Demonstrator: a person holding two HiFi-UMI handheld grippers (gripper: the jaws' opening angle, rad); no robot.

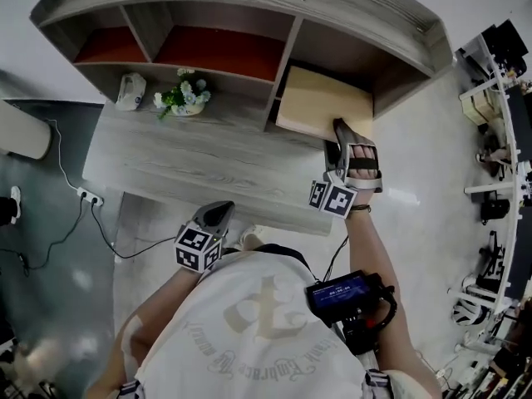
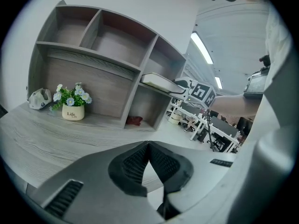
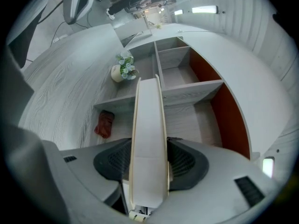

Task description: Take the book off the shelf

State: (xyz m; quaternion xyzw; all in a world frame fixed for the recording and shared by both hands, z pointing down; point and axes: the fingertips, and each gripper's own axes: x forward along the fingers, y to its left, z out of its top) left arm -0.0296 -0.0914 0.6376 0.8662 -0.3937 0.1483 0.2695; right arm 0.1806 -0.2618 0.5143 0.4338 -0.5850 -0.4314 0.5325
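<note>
A pale tan book (image 1: 320, 106) lies flat in the right-hand compartment of the grey wooden shelf unit (image 1: 249, 11) and juts out over its front edge. My right gripper (image 1: 341, 127) is at that front edge, shut on the book. In the right gripper view the book's pale edge (image 3: 149, 125) runs up between the two dark pads (image 3: 184, 160), which press on both sides. The left gripper view shows the book (image 2: 159, 81) on its shelf with the right gripper's marker cube beside it. My left gripper (image 1: 220, 213) hangs low over the desk's near edge, shut and empty (image 2: 148, 146).
A small white pot of flowers (image 1: 184, 98) and a pale rounded object (image 1: 130, 90) stand on the grey desk (image 1: 191, 160) under the left shelves. A red object (image 3: 104, 124) lies in the bottom right compartment. A cable and socket strip (image 1: 87, 196) trail on the floor at left.
</note>
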